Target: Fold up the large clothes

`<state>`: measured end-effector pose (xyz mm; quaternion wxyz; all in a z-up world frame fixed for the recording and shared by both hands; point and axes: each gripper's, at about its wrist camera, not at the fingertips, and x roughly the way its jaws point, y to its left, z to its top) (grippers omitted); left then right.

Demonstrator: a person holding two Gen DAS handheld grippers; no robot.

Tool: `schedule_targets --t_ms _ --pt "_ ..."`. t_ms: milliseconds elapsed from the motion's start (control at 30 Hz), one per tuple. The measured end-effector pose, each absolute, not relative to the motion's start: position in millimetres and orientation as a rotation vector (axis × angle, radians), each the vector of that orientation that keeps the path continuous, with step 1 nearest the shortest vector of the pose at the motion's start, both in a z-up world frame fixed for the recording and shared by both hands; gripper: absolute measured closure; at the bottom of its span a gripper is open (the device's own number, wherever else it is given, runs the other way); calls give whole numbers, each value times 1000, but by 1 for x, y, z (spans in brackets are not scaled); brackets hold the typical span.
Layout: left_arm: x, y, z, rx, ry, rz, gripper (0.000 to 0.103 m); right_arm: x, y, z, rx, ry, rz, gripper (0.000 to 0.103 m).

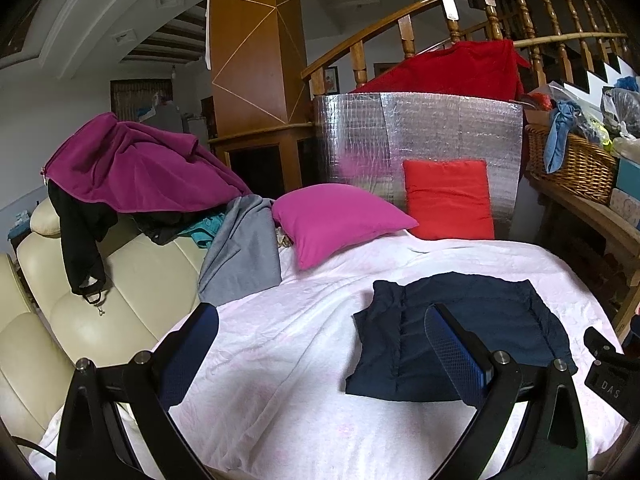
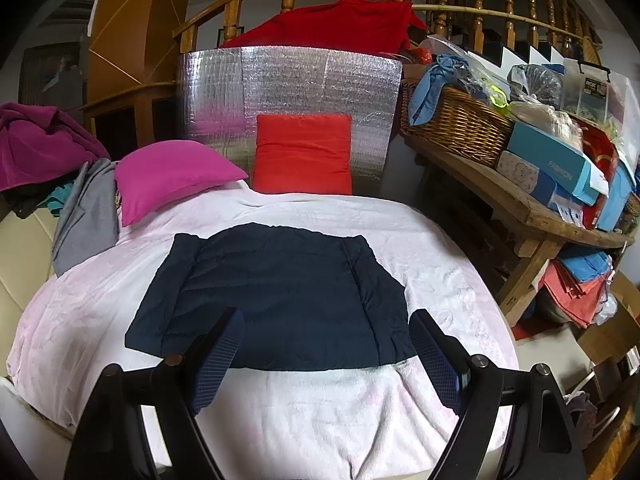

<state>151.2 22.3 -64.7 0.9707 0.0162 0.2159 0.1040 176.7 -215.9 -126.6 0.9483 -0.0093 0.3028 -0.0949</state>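
A dark navy garment [image 2: 276, 296] lies folded flat in a rough rectangle on the pale pink blanket [image 2: 320, 412]; it also shows in the left wrist view [image 1: 452, 340]. My left gripper [image 1: 320, 340] is open and empty, held above the blanket to the left of the garment. My right gripper [image 2: 326, 344] is open and empty, above the garment's near edge. Part of the right gripper's body [image 1: 612, 376] shows at the right edge of the left wrist view.
A magenta pillow [image 2: 172, 176] and a red pillow [image 2: 304, 152] lean at the back against a silver foil board [image 2: 288, 84]. A cream sofa [image 1: 100, 300] on the left carries a pile of clothes [image 1: 132, 176]. A wooden bench [image 2: 500, 188] with a wicker basket [image 2: 452, 124] stands right.
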Motion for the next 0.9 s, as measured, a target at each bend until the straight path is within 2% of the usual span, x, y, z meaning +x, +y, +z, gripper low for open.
schedule_targets --t_ms 900 --pt "153 22 -61 26 428 204 1 182 -212 -124 -27 609 -185 16"
